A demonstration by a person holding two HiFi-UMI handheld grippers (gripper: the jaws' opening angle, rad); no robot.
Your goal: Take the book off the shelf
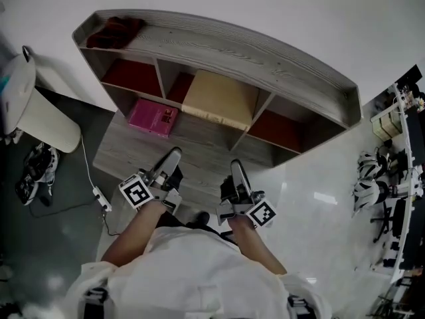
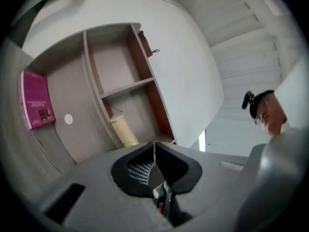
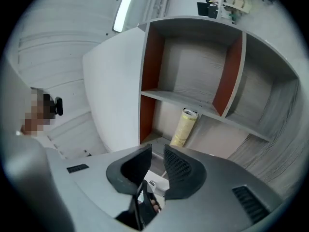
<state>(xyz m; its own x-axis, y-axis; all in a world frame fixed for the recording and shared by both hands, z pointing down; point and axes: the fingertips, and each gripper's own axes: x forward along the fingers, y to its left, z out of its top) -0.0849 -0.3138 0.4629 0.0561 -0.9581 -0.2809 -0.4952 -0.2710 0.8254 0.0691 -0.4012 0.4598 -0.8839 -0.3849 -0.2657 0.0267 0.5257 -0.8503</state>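
Observation:
A grey wooden shelf [image 1: 265, 52] with red side panels stands in front of me. A tan book [image 1: 219, 98] leans in its middle compartment. The left gripper view shows its yellowish spine [image 2: 123, 129], and the right gripper view shows the book [image 3: 183, 127] leaning under a shelf board. My left gripper [image 1: 174, 154] points at the shelf, short of it, with its jaws [image 2: 154, 145] shut and empty. My right gripper [image 1: 236, 166] is beside it, also short of the book. Its jaws [image 3: 157, 150] stand a narrow gap apart with nothing between them.
A pink book [image 1: 153, 117] lies flat on the low board left of the tan book, and it also shows in the left gripper view [image 2: 36, 99]. A dark red cloth [image 1: 113, 30] lies on the shelf top. A white seat [image 1: 33, 105], shoes [image 1: 36, 171] and a cable [image 1: 99, 198] are at left; clutter [image 1: 398, 165] at right.

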